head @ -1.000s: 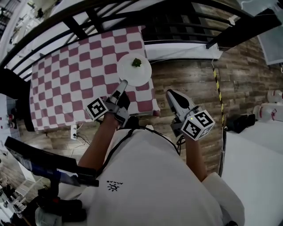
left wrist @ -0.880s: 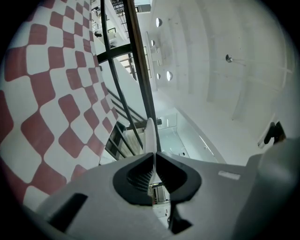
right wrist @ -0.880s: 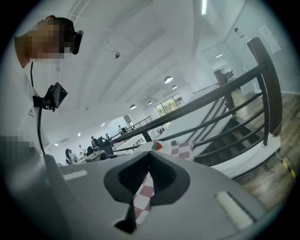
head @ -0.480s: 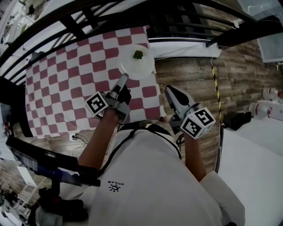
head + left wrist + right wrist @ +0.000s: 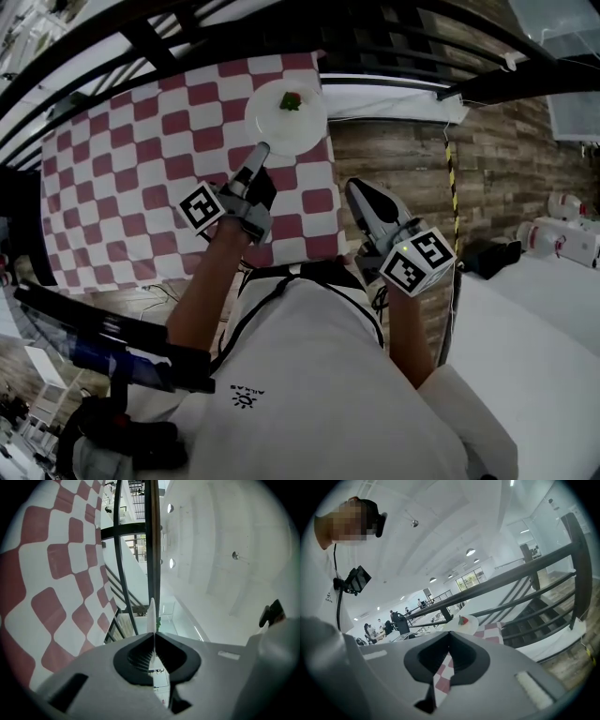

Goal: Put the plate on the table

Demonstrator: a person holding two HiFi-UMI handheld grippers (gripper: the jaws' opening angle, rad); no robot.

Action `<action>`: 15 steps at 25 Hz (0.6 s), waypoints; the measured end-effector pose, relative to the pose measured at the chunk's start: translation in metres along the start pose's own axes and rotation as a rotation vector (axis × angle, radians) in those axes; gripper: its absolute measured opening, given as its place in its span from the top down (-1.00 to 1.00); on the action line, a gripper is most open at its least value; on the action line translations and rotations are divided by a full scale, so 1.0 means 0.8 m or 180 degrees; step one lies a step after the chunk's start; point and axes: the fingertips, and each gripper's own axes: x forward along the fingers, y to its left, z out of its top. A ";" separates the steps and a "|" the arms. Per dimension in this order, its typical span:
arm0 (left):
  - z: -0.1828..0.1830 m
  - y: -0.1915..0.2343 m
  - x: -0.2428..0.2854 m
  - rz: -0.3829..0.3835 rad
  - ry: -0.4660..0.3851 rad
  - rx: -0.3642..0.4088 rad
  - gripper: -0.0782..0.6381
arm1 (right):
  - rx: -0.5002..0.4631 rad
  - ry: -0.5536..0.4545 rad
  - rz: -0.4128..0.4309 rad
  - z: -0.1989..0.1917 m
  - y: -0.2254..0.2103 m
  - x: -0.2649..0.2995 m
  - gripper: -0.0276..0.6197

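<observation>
While one white plate (image 5: 286, 117) carrying one small morsel (image 5: 292, 100) shows upper centre over the checked tabletop (image 5: 141, 169) edge, the head view frames two grippers: left gripper (image 5: 261, 152), right gripper (image 5: 356, 190); shirt lettering is illegible. Left gripper view: its fingers (image 5: 133, 656) pinch the plate's rim, seen edge-on. Right gripper view: its fingers press together on nothing.

Glossy plate (image 5: 279, 133), matt checked cloth (image 5: 141, 187)
</observation>
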 end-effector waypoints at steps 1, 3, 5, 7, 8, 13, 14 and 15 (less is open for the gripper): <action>0.003 0.003 0.004 0.0001 -0.0025 0.0016 0.73 | 0.0005 0.0017 0.0020 0.000 -0.004 0.003 0.89; 0.008 0.009 0.014 0.0008 -0.0086 0.0039 0.73 | 0.0013 0.0067 0.0066 -0.001 -0.016 0.010 0.89; 0.014 0.016 0.024 0.0019 -0.0177 0.0052 0.73 | 0.0010 0.0126 0.0140 -0.001 -0.029 0.020 0.89; 0.019 0.023 0.032 0.0029 -0.0286 0.0068 0.73 | 0.0007 0.0184 0.0250 0.001 -0.039 0.031 0.89; 0.022 0.027 0.036 0.0037 -0.0342 0.0074 0.73 | 0.0003 0.0216 0.0310 0.001 -0.044 0.036 0.89; 0.027 0.051 0.048 0.0067 -0.0566 0.0086 0.74 | -0.0086 0.0381 0.0580 0.000 -0.062 0.055 0.89; 0.029 0.056 0.051 0.0077 -0.0599 0.0082 0.74 | -0.0107 0.0403 0.0620 0.000 -0.066 0.059 0.89; 0.030 0.061 0.053 0.0089 -0.0629 0.0081 0.73 | -0.0119 0.0418 0.0654 0.000 -0.071 0.063 0.89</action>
